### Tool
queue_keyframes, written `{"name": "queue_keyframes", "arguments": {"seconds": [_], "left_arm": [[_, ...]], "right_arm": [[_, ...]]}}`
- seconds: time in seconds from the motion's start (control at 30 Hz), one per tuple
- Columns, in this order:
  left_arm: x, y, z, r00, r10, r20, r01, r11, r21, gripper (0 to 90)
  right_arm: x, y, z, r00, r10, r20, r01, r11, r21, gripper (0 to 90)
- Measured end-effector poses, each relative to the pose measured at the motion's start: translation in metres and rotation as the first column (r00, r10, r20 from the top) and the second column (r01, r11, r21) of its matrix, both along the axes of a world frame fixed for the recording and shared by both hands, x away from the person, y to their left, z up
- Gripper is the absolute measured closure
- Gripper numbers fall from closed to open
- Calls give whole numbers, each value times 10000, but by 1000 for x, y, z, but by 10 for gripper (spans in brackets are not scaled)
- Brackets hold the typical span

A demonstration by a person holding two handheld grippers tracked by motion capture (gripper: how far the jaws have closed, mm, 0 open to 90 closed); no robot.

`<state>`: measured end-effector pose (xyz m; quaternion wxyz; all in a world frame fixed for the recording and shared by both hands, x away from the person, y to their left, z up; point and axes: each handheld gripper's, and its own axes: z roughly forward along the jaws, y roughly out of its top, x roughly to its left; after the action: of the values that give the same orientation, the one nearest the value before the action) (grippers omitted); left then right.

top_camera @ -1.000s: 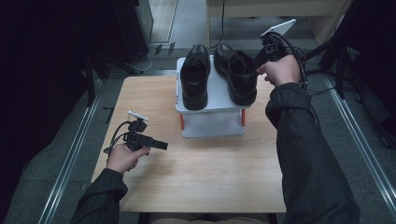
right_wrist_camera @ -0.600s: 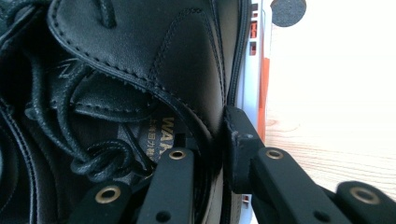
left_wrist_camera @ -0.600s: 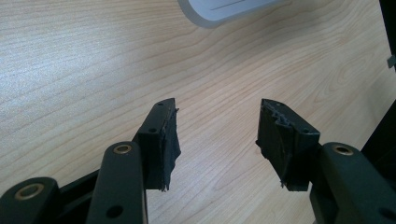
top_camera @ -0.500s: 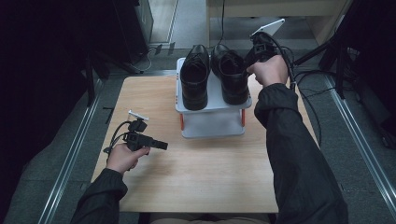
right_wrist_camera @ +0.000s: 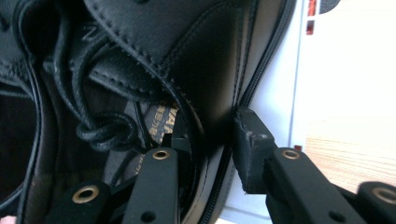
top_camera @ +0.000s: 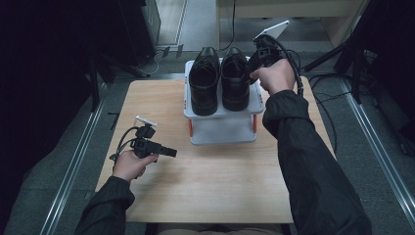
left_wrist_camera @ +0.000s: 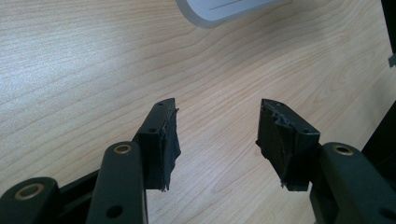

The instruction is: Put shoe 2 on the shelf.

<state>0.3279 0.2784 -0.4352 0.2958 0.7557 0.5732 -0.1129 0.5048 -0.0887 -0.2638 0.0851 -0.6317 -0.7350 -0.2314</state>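
Two black lace-up shoes stand side by side on a small white rack [top_camera: 222,129] at the far side of the wooden table [top_camera: 220,181]: the left shoe [top_camera: 204,81] and the right shoe [top_camera: 235,81]. My right gripper [top_camera: 254,61] is at the right shoe's heel. In the right gripper view, one jaw of the right gripper [right_wrist_camera: 212,128] is inside the shoe [right_wrist_camera: 187,46] and the other outside, with its side wall between them. The jaws have just been opening and no longer squeeze the wall. My left gripper [top_camera: 166,152] hovers open over bare table at the left, its jaws [left_wrist_camera: 215,135] holding nothing.
The rack's white top edge [right_wrist_camera: 280,93] runs beside the shoe, and one of its corners [left_wrist_camera: 224,9] shows ahead of the left gripper. Cables [top_camera: 323,93] trail over the table's far right. Metal floor rails [top_camera: 73,166] flank the table.
The right hand has swung the right shoe leftward, from angled away to parallel and close beside the left shoe. The left hand has stayed still.
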Motion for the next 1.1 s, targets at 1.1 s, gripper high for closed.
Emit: {"name": "queue_keyframes", "arguments": {"seconds": [1.1], "left_arm": [[1,5,-2,10000,59,4,-59,10000,69,470]], "right_arm": [[-11,-19,24,9967,611,534,-657,9937,904,590]]}}
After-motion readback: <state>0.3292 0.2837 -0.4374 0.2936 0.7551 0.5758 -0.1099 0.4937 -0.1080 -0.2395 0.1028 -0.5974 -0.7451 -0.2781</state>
